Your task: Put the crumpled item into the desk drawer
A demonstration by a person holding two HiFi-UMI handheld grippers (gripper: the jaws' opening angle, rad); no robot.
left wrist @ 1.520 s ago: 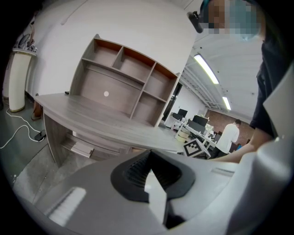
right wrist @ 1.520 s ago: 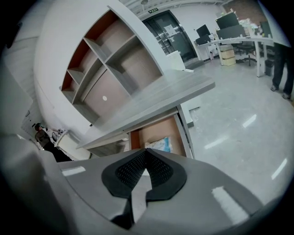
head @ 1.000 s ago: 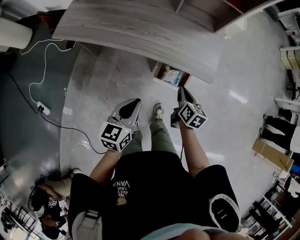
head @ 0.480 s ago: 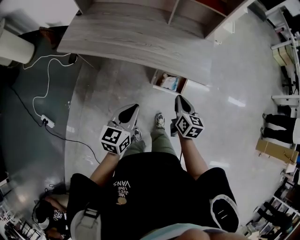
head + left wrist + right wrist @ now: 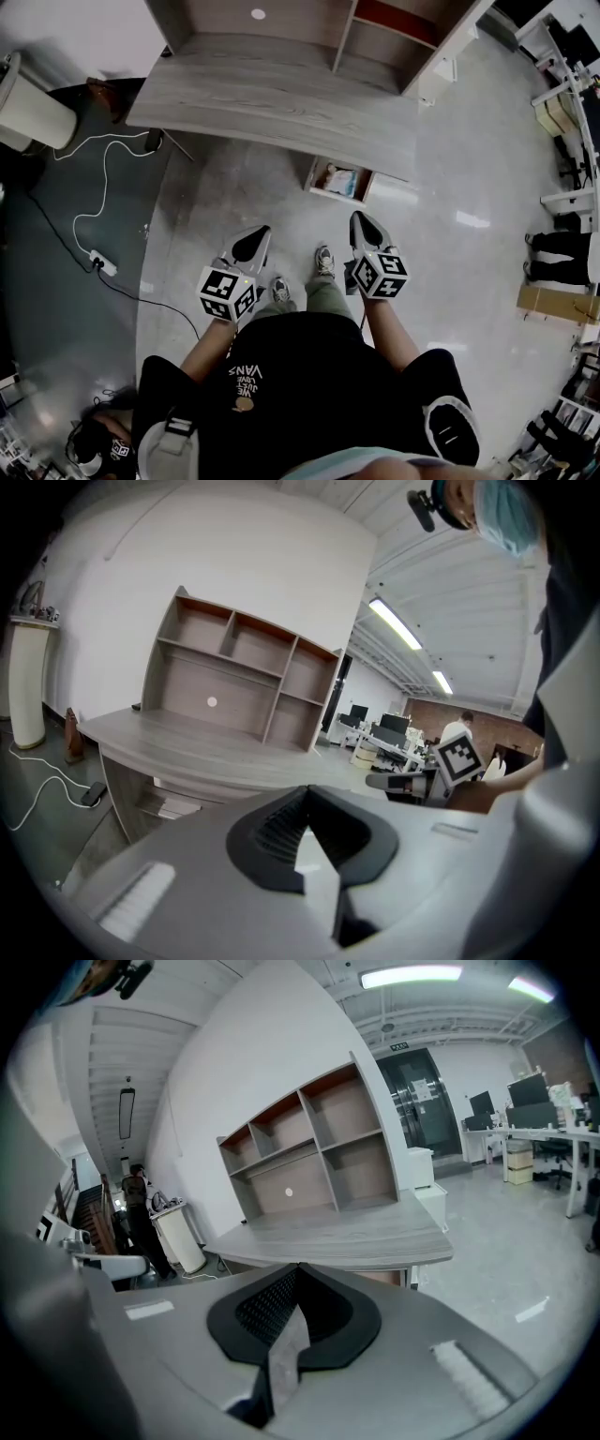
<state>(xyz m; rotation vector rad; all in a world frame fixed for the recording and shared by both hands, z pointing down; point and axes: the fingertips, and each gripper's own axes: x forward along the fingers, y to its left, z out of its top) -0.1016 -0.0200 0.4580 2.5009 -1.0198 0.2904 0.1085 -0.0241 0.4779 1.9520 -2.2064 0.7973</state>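
The desk drawer (image 5: 367, 187) stands pulled out from under the front edge of the desk (image 5: 281, 103), towards the desk's right end, an open box with reddish-brown sides and its top uncovered. The crumpled item (image 5: 343, 179) lies inside it, a pale, whitish-blue bunched wad resting on the drawer's bottom, below the desk's overhang and just clear of it.

Bare floor (image 5: 225, 211) lies open in front of the desk (image 5: 272, 103). The desk's top overhangs the open drawer (image 5: 336, 197)'s rear, so only its front stands clear. A corded power strip (image 5: 103, 264) lies left of the desk.
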